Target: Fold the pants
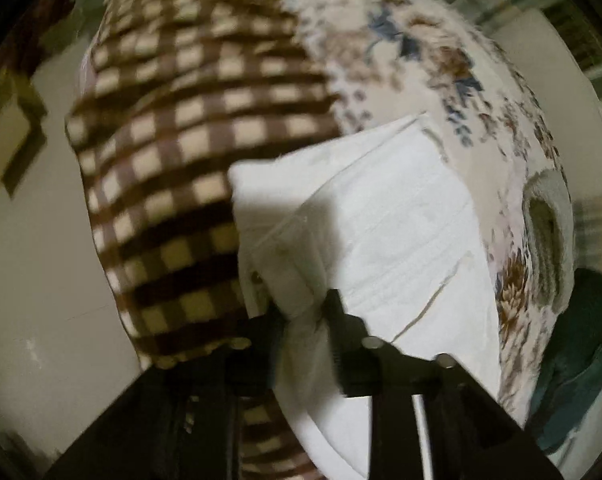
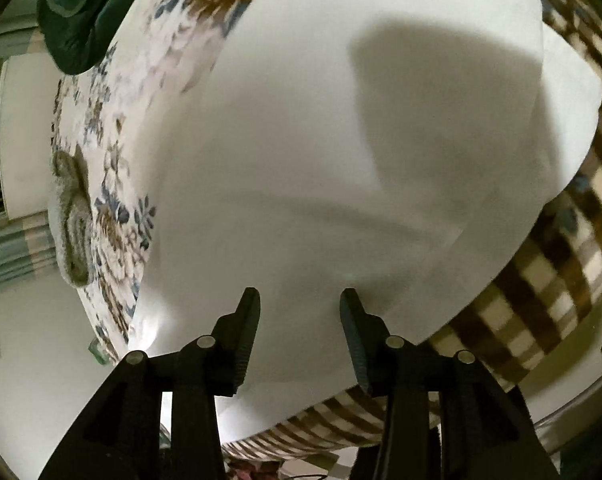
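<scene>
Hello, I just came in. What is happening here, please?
A person is folding white pants on a bed with a floral sheet and a checked blanket. The left gripper is shut on a bunch of the pants' fabric. The right gripper is open above the pants, holding nothing.

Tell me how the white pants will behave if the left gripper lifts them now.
Likely floppy: the white pants bunch where the left gripper pinches them. Probably light, being thin folded cloth. The rest may drag across the checked blanket, since the right gripper is open.
</scene>
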`<act>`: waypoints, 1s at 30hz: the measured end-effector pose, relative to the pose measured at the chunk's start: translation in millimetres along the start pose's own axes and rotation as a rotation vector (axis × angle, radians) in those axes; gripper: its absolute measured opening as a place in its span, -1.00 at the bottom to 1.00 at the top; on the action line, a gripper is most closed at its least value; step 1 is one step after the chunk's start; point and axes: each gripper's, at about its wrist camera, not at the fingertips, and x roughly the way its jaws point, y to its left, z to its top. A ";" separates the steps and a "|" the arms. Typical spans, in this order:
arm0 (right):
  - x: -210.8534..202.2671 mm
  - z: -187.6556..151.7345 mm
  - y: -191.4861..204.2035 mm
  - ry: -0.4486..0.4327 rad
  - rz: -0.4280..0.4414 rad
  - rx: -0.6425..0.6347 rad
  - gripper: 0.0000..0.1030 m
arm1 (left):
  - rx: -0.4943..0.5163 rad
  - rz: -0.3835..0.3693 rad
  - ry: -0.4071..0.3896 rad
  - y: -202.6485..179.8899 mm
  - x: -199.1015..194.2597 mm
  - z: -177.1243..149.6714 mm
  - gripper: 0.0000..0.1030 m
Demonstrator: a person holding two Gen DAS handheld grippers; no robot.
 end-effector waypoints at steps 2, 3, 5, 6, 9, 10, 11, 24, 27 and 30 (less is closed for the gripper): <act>1.2 0.0 2.7 -0.026 0.010 0.010 -0.19 | 0.073 0.001 -0.054 -10.0 -14.8 -2.1 -0.82; 0.1 0.2 3.2 -0.039 0.013 0.009 -0.49 | 0.097 0.003 -0.068 -13.1 -21.1 -2.4 -0.82; -1.5 1.2 5.3 -0.051 0.005 0.002 -0.91 | 0.121 -0.005 -0.087 -17.9 -33.6 0.4 -0.82; -3.4 1.5 6.4 -0.059 0.002 -0.002 -0.95 | 0.121 -0.012 -0.094 -18.1 -39.2 3.2 -0.82; -16.3 0.7 7.1 -0.091 -0.007 -0.014 -0.99 | 0.103 -0.022 -0.095 -15.8 -46.7 21.1 -0.82; -21.9 0.6 5.7 -0.094 -0.012 -0.014 -0.99 | 0.097 -0.022 -0.092 -13.9 -46.8 26.7 -0.82; -27.6 1.3 1.4 -0.089 -0.010 -0.008 -0.99 | 0.086 -0.014 -0.089 -10.0 -46.0 35.0 -0.82; -80.1 34.7 -86.8 -0.183 -0.004 0.202 -0.17 | 0.099 0.070 -0.028 2.5 -8.2 33.2 -0.80; -76.3 46.8 -89.9 -0.223 -0.027 0.189 -0.17 | 0.112 0.088 -0.024 -0.4 -5.4 34.7 -0.80; -66.5 53.4 -93.1 -0.256 -0.027 0.189 -0.68 | 0.119 0.102 -0.017 -0.7 -2.6 35.6 -0.80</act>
